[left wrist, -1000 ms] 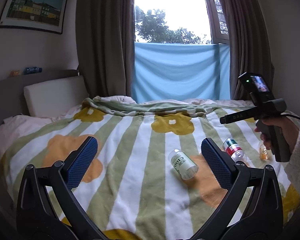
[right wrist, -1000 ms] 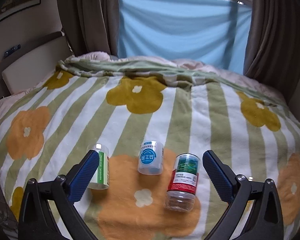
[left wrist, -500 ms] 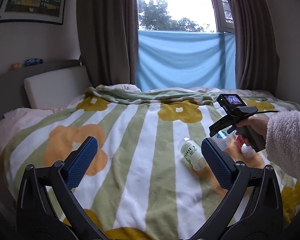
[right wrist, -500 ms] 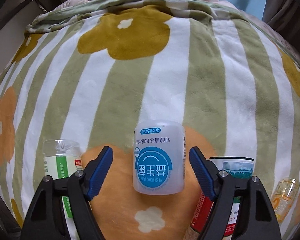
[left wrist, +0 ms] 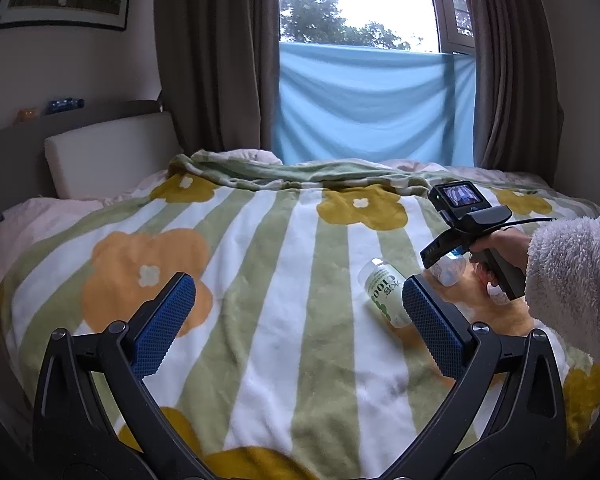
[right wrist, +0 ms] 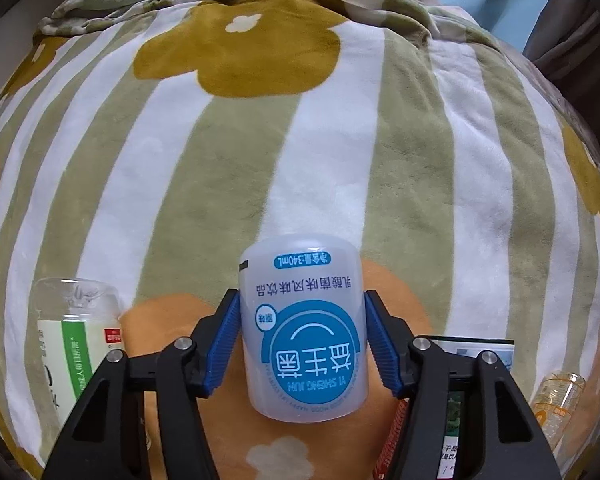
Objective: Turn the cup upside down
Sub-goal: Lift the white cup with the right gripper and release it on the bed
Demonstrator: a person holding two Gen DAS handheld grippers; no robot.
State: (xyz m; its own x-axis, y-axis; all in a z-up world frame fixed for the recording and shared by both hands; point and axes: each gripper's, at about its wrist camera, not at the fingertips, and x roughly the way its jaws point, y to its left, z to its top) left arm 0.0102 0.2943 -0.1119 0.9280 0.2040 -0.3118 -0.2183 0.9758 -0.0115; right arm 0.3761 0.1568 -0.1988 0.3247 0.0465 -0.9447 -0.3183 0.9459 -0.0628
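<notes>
A translucent white cup with a blue label (right wrist: 304, 336) lies on its side on the flowered blanket (right wrist: 300, 140), its closed end pointing away from me. My right gripper (right wrist: 302, 338) has both blue pads against the cup's sides and is shut on it. In the left wrist view the same cup (left wrist: 448, 270) shows partly behind the right gripper's handle (left wrist: 472, 228). My left gripper (left wrist: 296, 324) is open and empty above the blanket, left of the cups.
A green-labelled cup (right wrist: 76, 344) lies left of the held one; it also shows in the left wrist view (left wrist: 384, 294). A red-and-green labelled cup (right wrist: 472, 364) and a small orange bottle (right wrist: 556, 396) lie on the right. A headboard cushion (left wrist: 112, 156) and curtains stand beyond the bed.
My right gripper has come down and forward around the blue-labelled cup and its jaws have closed onto its sides. The left gripper has stayed open and shifted only slightly.
</notes>
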